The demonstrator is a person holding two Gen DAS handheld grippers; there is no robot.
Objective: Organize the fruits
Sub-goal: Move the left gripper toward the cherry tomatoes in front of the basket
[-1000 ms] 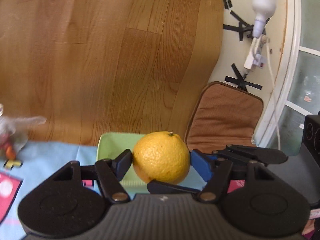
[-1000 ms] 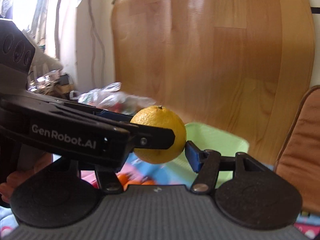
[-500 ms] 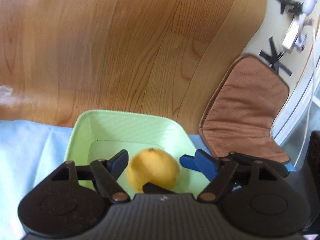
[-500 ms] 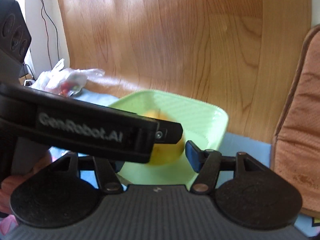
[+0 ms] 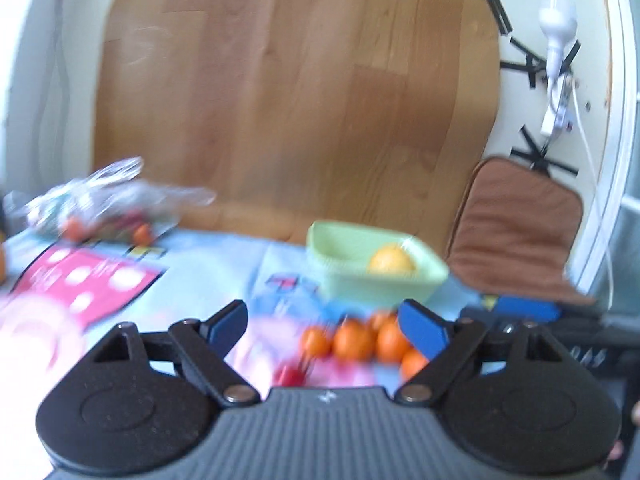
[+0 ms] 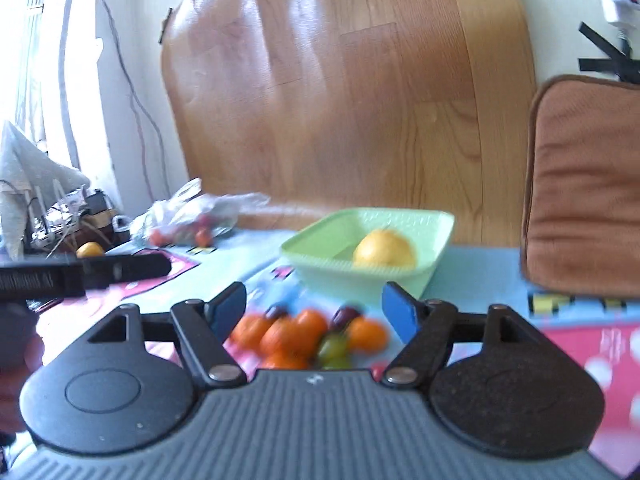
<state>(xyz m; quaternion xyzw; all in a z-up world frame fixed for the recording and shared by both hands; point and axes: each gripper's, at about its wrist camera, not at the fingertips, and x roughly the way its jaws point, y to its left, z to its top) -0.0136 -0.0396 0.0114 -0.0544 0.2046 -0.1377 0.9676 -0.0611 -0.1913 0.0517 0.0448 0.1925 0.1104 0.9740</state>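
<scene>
In the green tray (image 6: 432, 236) toward the back of the tabletop (image 6: 480, 264) sits the orange (image 6: 384, 250), alone in the tray and resting on its floor; the left view shows the same orange (image 5: 390, 259) just above the tray's (image 5: 340, 256) near wall. The left claw (image 5: 323, 324) is released, its blue-tipped fingers (image 5: 420, 324) spread wide with nothing between them, hovering short of the tray. The right claw (image 6: 314, 307) is likewise released and grips nothing, its fingers (image 6: 396, 308) well apart.

Near the claws, in front of the tray, lies a loose heap of small fruit (image 6: 304, 334) on the tabletop: several tangerines with a few grapes among them (green and dark ones, blurred). In the left view the heap (image 5: 360, 340) shows mostly as tangerines with a red bit at its near edge, too smeared to name.

Further left, near the wooden board (image 6: 340, 100) that leans against the wall, a clear bag (image 6: 192, 216) lies on the tabletop holding more small red and orange fruit. Another orange (image 6: 90, 249) sits at the far left edge, just behind the black bar of the left claw as the right view sees it. A brown cushion (image 6: 584, 184) stands upright to the right of the tray. A pink sheet (image 5: 80, 280) with white dots covers part of the blue tabletop.
</scene>
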